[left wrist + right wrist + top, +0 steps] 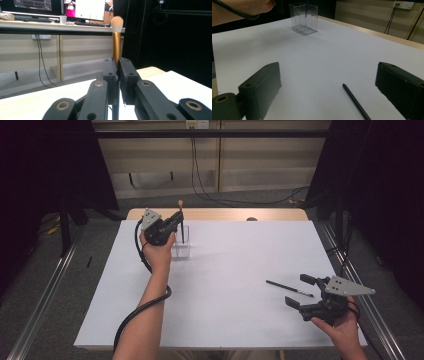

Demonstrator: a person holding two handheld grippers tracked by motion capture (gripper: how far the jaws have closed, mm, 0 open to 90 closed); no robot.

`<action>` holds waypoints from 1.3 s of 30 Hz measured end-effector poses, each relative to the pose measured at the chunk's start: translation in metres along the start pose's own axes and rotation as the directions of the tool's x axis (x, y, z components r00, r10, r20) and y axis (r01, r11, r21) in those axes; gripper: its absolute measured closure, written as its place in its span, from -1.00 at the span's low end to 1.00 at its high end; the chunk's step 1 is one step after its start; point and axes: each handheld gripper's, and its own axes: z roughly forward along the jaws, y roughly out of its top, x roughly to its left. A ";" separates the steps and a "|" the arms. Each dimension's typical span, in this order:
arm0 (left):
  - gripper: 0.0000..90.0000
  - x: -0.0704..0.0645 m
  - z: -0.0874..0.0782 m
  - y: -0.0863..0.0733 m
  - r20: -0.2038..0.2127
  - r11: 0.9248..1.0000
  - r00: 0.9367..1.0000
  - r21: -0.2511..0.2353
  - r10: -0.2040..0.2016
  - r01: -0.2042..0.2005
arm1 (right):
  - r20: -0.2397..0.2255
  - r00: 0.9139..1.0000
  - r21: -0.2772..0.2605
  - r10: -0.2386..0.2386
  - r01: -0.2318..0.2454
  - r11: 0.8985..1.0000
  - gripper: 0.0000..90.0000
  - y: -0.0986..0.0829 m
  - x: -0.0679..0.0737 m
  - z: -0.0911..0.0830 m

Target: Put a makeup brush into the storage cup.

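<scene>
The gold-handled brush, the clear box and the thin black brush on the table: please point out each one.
gold-handled brush (116,46), left gripper view, on its gold ferrule.
clear box (304,18), right gripper view, on its front wall.
thin black brush (287,287), high view, on the middle of its handle.

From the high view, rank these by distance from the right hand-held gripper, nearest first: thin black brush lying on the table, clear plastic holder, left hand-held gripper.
1. Thin black brush, lying just left of the right hand-held gripper.
2. Clear plastic holder, far-left area of the table.
3. Left hand-held gripper, just beyond the holder, gripping a gold-handled brush.
</scene>
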 end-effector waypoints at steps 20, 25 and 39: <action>0.87 0.000 -0.002 -0.006 0.002 1.000 1.000 -0.003 -0.020 0.020 | -0.001 1.000 0.004 -0.002 0.002 1.000 -0.87 0.000 0.000 0.000; 0.87 -0.001 -0.001 -0.007 0.008 1.000 1.000 -0.003 -0.024 0.025 | -0.002 1.000 0.004 -0.003 0.003 1.000 -0.87 0.000 0.000 0.000; 0.87 0.000 -0.003 -0.010 0.005 1.000 1.000 -0.002 -0.030 0.030 | -0.003 1.000 0.002 -0.004 0.004 1.000 -0.87 0.000 0.001 0.000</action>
